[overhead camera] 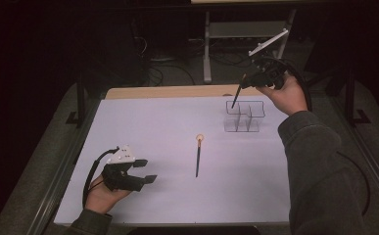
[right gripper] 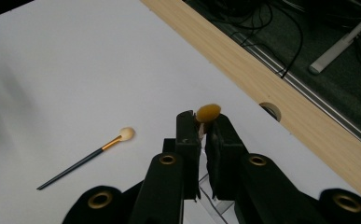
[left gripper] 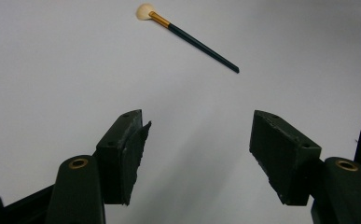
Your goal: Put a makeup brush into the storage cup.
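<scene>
Now your right gripper [right gripper: 201, 128] is clamping its jaws on a brush [overhead camera: 237, 96], whose yellow tuft is poking out above the pads in the right gripper view while its dark handle is slanting down over the clear divided organizer [overhead camera: 245, 116] at the upper right of the high view. Your left gripper [overhead camera: 144, 171] is resting at the lower left, jaws spread and holding nothing. A second brush [overhead camera: 198, 156] is lying mid-frame on the white table [overhead camera: 153, 122].

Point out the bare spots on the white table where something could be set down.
Bare: the white table left of the lying brush, and between it and the clear organizer. Crowded: the organizer's corner, where the right gripper holds a brush.
</scene>
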The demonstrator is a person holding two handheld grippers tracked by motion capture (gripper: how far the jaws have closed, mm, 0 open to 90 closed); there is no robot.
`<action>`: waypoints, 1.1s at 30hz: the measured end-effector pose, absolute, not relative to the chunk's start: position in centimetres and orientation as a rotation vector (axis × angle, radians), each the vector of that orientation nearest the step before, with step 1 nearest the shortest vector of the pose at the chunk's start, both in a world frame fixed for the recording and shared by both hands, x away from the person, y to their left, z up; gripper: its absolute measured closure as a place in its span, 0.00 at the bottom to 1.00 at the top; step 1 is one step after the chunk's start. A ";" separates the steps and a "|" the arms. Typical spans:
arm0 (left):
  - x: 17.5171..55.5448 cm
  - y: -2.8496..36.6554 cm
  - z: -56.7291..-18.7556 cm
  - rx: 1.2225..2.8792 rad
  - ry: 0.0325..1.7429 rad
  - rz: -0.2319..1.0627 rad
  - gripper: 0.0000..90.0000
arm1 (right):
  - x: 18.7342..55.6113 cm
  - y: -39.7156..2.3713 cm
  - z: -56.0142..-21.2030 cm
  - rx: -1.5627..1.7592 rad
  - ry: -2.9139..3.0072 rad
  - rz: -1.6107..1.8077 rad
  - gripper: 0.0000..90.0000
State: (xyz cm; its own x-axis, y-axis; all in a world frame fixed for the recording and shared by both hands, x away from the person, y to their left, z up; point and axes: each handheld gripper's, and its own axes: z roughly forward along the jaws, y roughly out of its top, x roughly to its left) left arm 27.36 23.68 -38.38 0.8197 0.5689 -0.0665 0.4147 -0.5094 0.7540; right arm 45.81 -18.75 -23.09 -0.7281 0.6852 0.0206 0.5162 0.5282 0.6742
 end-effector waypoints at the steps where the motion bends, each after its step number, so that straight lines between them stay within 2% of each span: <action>1: 27.4 23.7 -38.4 2.177 0.720 0.239 0.39 | 45.9 -18.8 -23.2 1.017 2.518 0.989 0.93; 33: 27.3 23.8 -38.2 2.174 0.710 0.250 0.39 | 47.9 -18.5 -26.1 1.097 2.516 0.936 0.92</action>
State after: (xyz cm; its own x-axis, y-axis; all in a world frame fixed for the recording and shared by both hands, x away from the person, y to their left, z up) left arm 27.31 23.82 -38.24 0.8218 0.5668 -0.0589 0.4050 -0.5082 0.7601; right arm 47.88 -18.54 -26.15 -0.6889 0.7242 0.0328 0.5694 0.5126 0.6427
